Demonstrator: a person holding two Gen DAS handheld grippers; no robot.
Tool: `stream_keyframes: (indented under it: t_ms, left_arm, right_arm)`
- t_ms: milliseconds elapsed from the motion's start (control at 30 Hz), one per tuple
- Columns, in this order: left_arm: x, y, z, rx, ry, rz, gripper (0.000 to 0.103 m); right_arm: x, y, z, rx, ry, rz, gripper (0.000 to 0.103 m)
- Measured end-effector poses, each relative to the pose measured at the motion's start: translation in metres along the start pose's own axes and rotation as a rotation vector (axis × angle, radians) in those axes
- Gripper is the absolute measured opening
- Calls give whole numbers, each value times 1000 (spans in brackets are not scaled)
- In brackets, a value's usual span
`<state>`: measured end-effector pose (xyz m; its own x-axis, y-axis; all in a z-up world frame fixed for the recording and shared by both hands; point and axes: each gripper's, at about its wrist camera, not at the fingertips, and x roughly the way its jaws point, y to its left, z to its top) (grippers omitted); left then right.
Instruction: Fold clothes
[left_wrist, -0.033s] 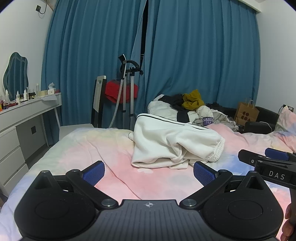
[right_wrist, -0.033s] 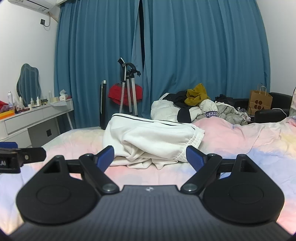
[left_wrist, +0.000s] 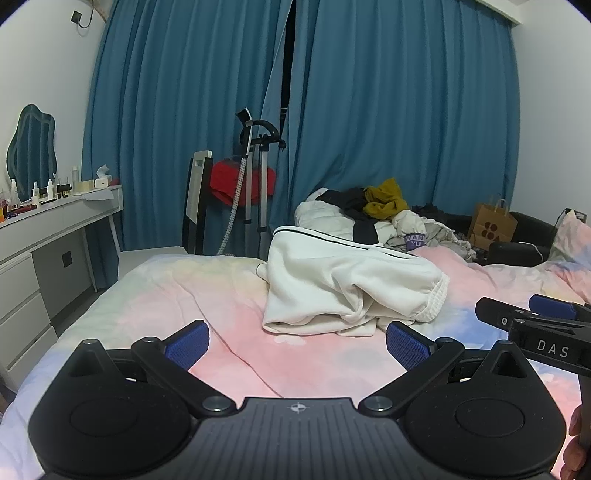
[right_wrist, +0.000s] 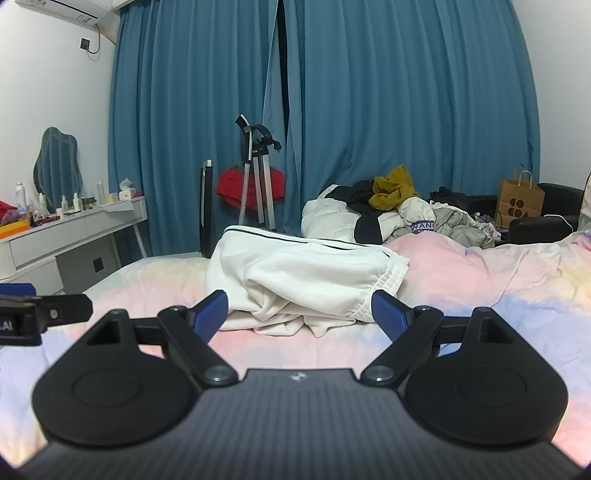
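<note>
I am standing at the foot of a bed (left_wrist: 155, 314) covered in a pastel pink, yellow and blue duvet, holding a two-finger tool in each hand. My left gripper (left_wrist: 297, 341) has its blue-padded jaws spread wide with nothing between them, hovering above the bare duvet. My right gripper (right_wrist: 299, 312) is just as wide and just as empty; from its own camera the pads frame the near edge of the garment but do not touch it.

The thing to fold is a cream-white garment (left_wrist: 351, 284) with a thin dark stripe along its top edge and a ribbed elastic hem on its right end (it looks like sweatpants or a sweatshirt, I cannot tell which). It lies crumpled in the middle of the bed, a little ahead of both tools. Behind it, near the blue curtains (left_wrist: 388, 110), sits a heap of other clothes (left_wrist: 373, 214) in white, black and mustard.

What could go wrong, as I judge it: the garment is bunched in several layers, so a pinch at the nearest fold might catch two layers at once, or snag the duvet underneath and drag the bedding along. Because the seams are hidden, I might seize mismatched corners and spread it crooked. The two tools are close together, so they might bump as they reach.
</note>
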<state>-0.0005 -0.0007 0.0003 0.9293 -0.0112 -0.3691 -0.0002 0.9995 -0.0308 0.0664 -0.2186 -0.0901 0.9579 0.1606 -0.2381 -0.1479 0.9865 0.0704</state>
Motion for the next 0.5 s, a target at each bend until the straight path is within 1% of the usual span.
stream_keyframes:
  t_ms: [167,233,500]
  left_arm:
    - [-4,-3,0,8,3,2,103]
    - [-3,-2,0,6,1,1,103]
    - [-4,-3,-1,13,-8,4,103]
  right_arm:
    - [-3,4,1,-7,-6,-9,86]
    - [0,-2,3,14,6,-1,86]
    - [0,1,-2,4,8,-7,86]
